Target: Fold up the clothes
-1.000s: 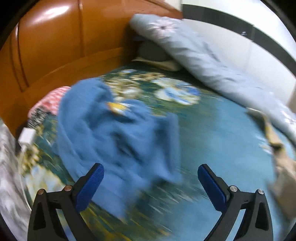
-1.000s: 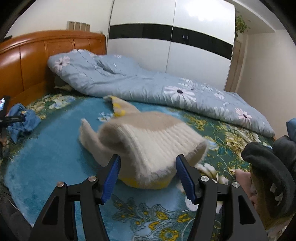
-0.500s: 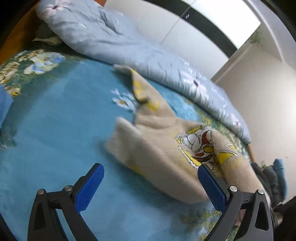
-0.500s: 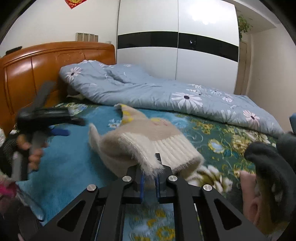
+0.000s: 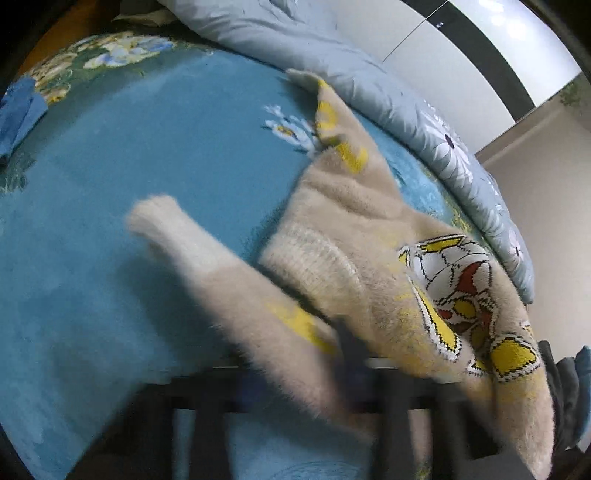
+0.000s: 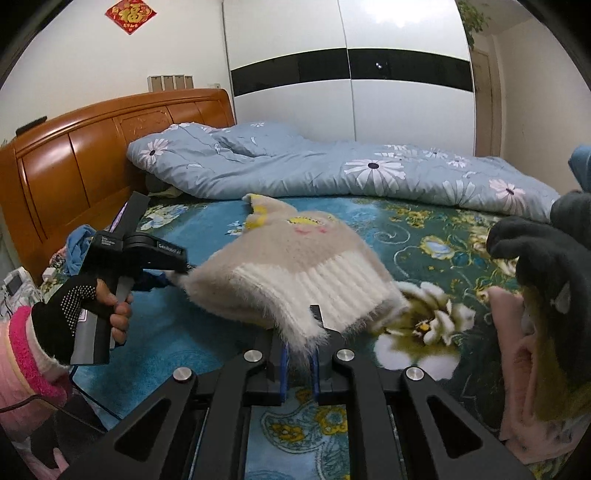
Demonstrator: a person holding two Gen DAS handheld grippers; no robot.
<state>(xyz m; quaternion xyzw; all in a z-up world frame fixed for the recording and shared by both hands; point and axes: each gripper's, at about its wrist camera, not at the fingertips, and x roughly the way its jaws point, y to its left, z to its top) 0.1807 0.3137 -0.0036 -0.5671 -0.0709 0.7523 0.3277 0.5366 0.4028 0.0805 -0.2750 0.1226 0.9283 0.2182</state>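
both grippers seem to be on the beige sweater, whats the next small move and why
Probably lift and draw the two grippers apart to spread the beige sweater. The right gripper is shut on its white ribbed hem, the left gripper appears to pinch the opposite edge, and the sweater hangs bunched over the blue bedspread, one sleeve trailing, so it isn't flat enough to fold.

A red wall hanging (image 6: 130,14) bears the character 福; the left gripper (image 6: 173,275) body's white label perhaps reads "GenRobot.ai".
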